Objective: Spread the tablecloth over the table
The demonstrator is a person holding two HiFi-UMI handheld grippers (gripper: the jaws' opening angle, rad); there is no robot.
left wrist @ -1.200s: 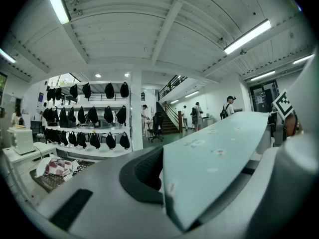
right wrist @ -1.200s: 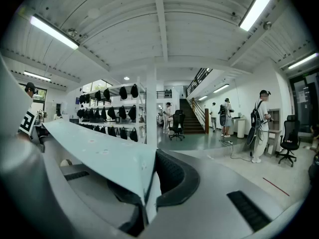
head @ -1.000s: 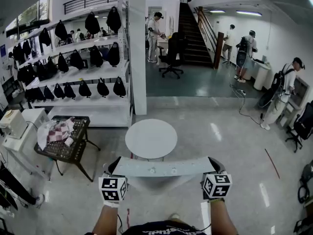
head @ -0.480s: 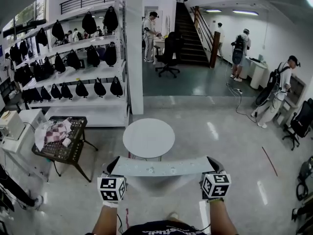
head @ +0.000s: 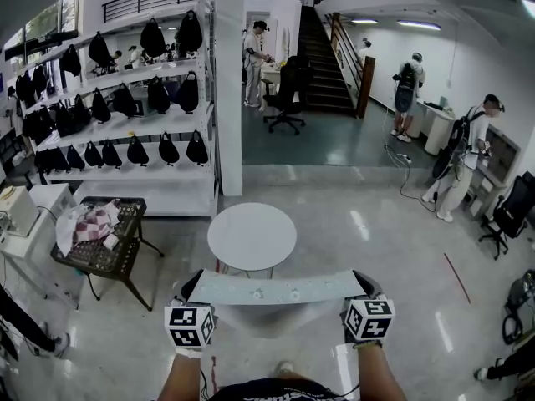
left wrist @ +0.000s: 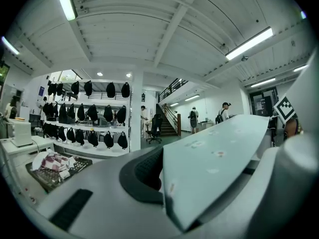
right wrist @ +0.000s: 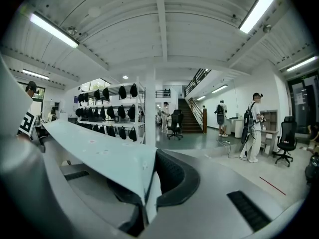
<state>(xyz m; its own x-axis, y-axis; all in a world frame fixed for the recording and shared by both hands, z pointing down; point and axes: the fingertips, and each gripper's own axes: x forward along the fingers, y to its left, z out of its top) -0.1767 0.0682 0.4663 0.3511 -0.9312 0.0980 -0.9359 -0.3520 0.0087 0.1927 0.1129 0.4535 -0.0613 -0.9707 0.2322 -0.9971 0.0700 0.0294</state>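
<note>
A pale blue-grey tablecloth (head: 276, 288) with small printed motifs is stretched taut between my two grippers in the head view, just nearer than the round white table (head: 252, 236). My left gripper (head: 191, 287) is shut on the cloth's left corner, my right gripper (head: 364, 286) on its right corner. In the left gripper view the tablecloth (left wrist: 214, 158) runs off to the right from the clamped jaws. From the right gripper view the tablecloth (right wrist: 99, 151) stretches away to the left, its edge pinched between the jaws. The cloth hangs above the floor, apart from the table.
A black mesh cart (head: 104, 249) with crumpled cloth stands left of the table. White shelves (head: 134, 124) with black bags and a white pillar (head: 230, 82) lie behind it. Several people (head: 456, 170) stand far right and back. An office chair (head: 284, 90) sits near the stairs.
The view has drifted slightly; table and shelves sit a little further left. Both grippers keep the cloth stretched at the same height. The people at the back right have walked a bit.
</note>
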